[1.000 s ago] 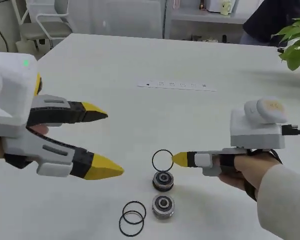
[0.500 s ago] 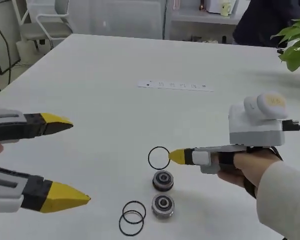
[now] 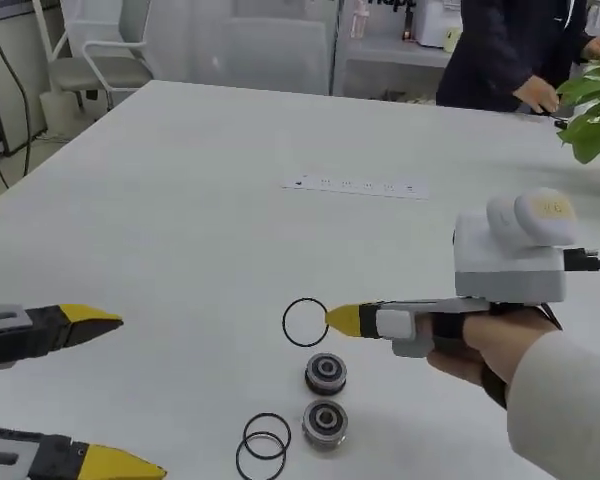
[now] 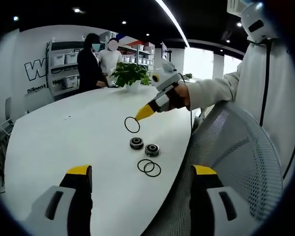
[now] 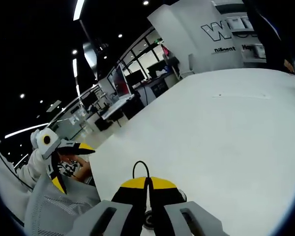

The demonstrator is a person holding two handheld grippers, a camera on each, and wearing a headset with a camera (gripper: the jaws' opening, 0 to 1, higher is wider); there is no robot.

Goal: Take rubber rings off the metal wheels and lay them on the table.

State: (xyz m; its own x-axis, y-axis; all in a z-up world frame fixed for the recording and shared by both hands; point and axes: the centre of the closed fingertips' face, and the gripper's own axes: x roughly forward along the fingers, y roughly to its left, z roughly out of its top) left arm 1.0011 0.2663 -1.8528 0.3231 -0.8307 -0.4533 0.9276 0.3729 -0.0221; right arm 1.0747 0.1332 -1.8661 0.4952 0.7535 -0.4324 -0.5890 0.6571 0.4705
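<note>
rings (image 3: pixel 264 441) left of wheels (image 3: pixel 326 372), on table (image 3: pixel 180 220)

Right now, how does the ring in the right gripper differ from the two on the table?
The held black rubber ring is pinched at its edge by the right gripper, alone; the two black rings lie loose on the white table, overlapping. All are thin circles.

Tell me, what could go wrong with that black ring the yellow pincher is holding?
1. The right gripper pinches the rubber ring by a small bit of its edge, right at the tips. It might slip out and bounce or roll away.
2. The ring sits close to the nearer metal wheel. If it is put down right there, it could land on the wheel or nudge it.
</note>
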